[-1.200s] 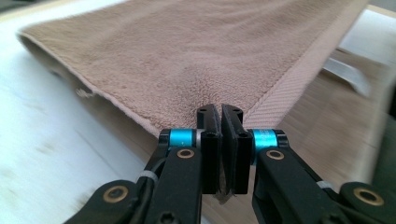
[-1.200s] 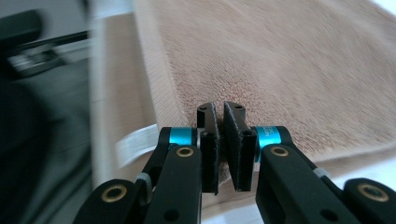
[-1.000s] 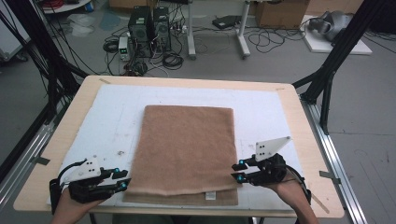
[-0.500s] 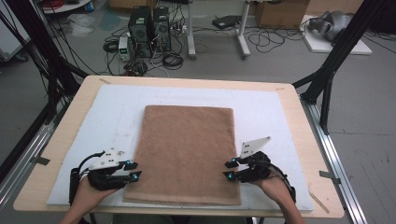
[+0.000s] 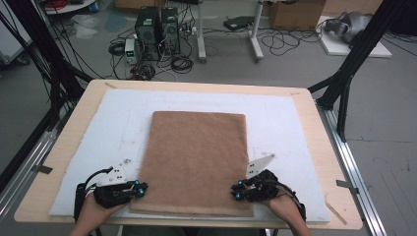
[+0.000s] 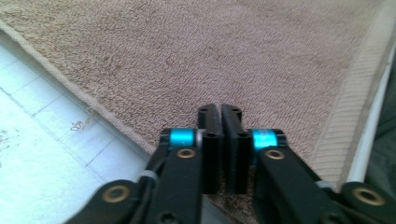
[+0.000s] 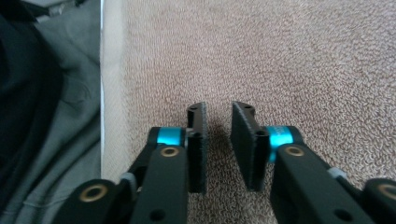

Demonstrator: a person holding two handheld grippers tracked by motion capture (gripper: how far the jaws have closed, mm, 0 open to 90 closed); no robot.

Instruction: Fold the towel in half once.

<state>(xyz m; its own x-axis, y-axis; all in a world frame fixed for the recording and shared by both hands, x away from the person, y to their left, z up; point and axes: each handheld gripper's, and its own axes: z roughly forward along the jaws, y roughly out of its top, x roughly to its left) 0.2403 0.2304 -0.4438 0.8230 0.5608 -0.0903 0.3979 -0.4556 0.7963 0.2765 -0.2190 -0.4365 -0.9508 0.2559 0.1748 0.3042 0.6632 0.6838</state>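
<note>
- Both hands have come down to the near edge of the brown towel (image 5: pixel 196 162), lying flat on the white mat (image 5: pixel 295 128) that covers the surface.
- Left hand-held gripper (image 6: pixel 220 116): jaws have just been closing and now stand almost pressed together at the towel's near left corner (whether any cloth is caught between them cannot be told).
- Right hand-held gripper (image 7: pixel 218 114): jaws also closing, a gap left between them, towel pile directly beneath the tips.
- Judged: a pinch of the two near corners is under way, likely to lift or fold.
</note>
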